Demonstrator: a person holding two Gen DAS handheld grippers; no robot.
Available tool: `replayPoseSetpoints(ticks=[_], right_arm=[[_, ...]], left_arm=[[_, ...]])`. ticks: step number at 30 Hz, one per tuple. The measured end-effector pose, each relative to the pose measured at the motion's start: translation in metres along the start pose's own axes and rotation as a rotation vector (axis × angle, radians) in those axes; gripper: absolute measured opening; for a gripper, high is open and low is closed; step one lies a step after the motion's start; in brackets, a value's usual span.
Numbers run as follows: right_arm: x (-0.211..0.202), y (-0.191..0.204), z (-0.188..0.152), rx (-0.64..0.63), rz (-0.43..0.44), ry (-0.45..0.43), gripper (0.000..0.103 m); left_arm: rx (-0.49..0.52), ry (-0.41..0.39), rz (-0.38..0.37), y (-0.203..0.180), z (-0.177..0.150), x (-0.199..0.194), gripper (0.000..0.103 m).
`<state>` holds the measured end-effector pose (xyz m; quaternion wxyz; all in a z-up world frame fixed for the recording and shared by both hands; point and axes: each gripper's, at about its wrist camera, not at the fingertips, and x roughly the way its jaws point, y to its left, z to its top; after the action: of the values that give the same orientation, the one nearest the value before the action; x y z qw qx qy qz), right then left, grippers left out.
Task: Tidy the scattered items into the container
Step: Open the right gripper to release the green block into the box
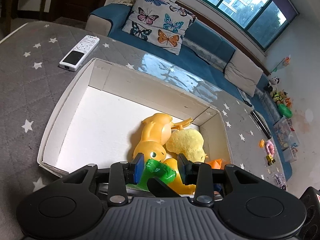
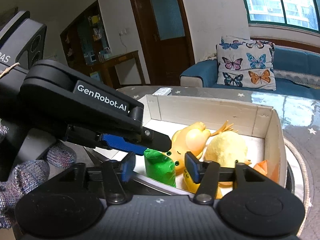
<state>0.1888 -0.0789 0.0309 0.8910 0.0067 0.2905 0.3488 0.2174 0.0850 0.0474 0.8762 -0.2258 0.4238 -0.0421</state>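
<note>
A shallow white box (image 1: 66, 108) sits on a grey star-patterned counter (image 1: 24, 84). Most of its floor is bare; the toys are bunched at its near right end. An orange plastic toy (image 1: 154, 136) lies there, touching a fluffy yellow plush (image 1: 186, 142) on its right. Another orange item (image 1: 217, 163) shows only as a sliver in the corner, too hidden to identify.

The left tongs (image 1: 161, 166) hang over the box's near edge, pinching a green packet (image 1: 160, 172). The right wrist view shows the packet (image 2: 160, 167) standing upright under their upper finger. The left hand (image 2: 30, 168), in a knitted glove, grips the handle.

The right tongs (image 2: 160, 167) are spread, with the green packet between their blue pads (image 2: 128, 168) but apart from them; nothing is gripped.

A white remote (image 1: 80, 53) lies on the counter beyond the box's far left corner. Behind the counter stands a blue sofa (image 1: 206, 40) with a butterfly cushion (image 1: 158, 24) under a window (image 1: 240, 2).
</note>
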Motion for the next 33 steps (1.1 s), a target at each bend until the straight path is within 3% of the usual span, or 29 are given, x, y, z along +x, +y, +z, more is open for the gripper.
replayPoseSetpoints(ticks=[8,10,13,19,22,33], right_arm=[[-0.021,-0.003,-0.008,-0.027,0.025,-0.044,0.070],[-0.027,-0.004,-0.010,-0.041,0.034,-0.054,0.078],[-0.034,-0.004,-0.013,-0.059,0.048,-0.066,0.080],[-0.042,-0.004,-0.020,-0.084,0.071,-0.083,0.099],[-0.047,-0.003,-0.022,-0.098,0.097,-0.092,0.103],[-0.050,-0.004,-0.027,-0.091,0.121,-0.075,0.103]], left_arm=[[-0.002,-0.030,0.055,-0.014,-0.015,-0.011,0.039],[-0.002,-0.043,0.068,-0.018,-0.020,-0.015,0.039],[0.000,-0.061,0.093,-0.024,-0.028,-0.020,0.038],[0.002,-0.087,0.151,-0.031,-0.039,-0.029,0.038],[-0.001,-0.098,0.179,-0.034,-0.044,-0.031,0.038],[-0.020,-0.148,0.236,-0.041,-0.056,-0.045,0.038]])
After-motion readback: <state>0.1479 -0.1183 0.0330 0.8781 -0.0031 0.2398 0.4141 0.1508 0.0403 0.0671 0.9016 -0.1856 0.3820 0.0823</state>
